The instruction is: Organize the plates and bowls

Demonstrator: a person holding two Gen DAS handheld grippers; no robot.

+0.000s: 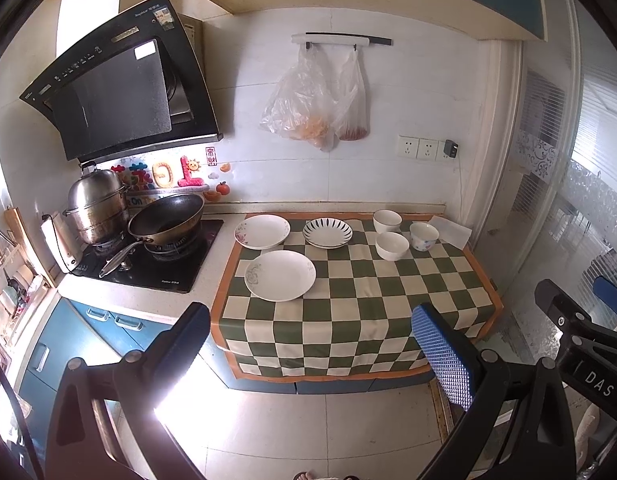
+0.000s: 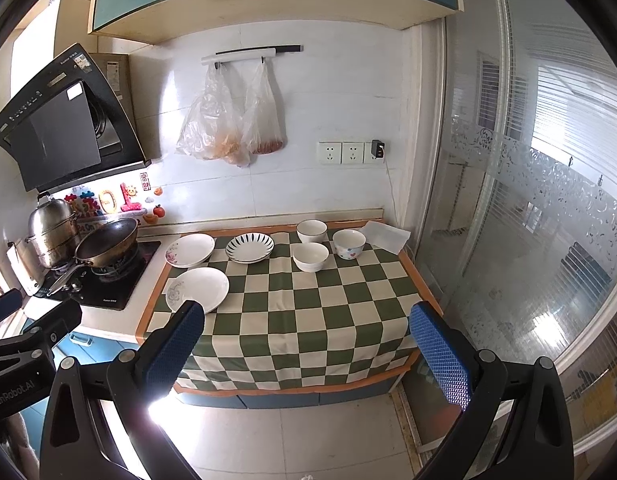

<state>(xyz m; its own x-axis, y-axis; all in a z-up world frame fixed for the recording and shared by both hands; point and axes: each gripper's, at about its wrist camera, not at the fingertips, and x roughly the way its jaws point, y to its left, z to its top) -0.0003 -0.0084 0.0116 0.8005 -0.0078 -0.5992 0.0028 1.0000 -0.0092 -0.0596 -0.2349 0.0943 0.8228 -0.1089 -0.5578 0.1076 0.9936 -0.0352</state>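
Three plates lie on the green-checked cloth [image 1: 348, 312]: a large white plate [image 1: 280, 275] in front, a flowered plate [image 1: 262, 231] behind it, and a black-striped plate [image 1: 327, 233] to its right. Three bowls stand at the back right: a white bowl [image 1: 387, 221], a second white bowl [image 1: 391, 245] and a flowered bowl [image 1: 423, 236]. My left gripper [image 1: 308, 344] is open and empty, held back from the counter's front edge. My right gripper [image 2: 304, 344] is open and empty too, also short of the counter; the same plates [image 2: 197, 289] and bowls [image 2: 310, 257] show beyond it.
A gas stove [image 1: 148, 256] with a wok [image 1: 166, 220] and a steel steamer pot [image 1: 94, 204] is left of the cloth. Plastic bags [image 1: 312, 108] hang on the wall. A folded white cloth [image 1: 450, 230] lies at the back right. A glass sliding door [image 2: 528, 220] is on the right.
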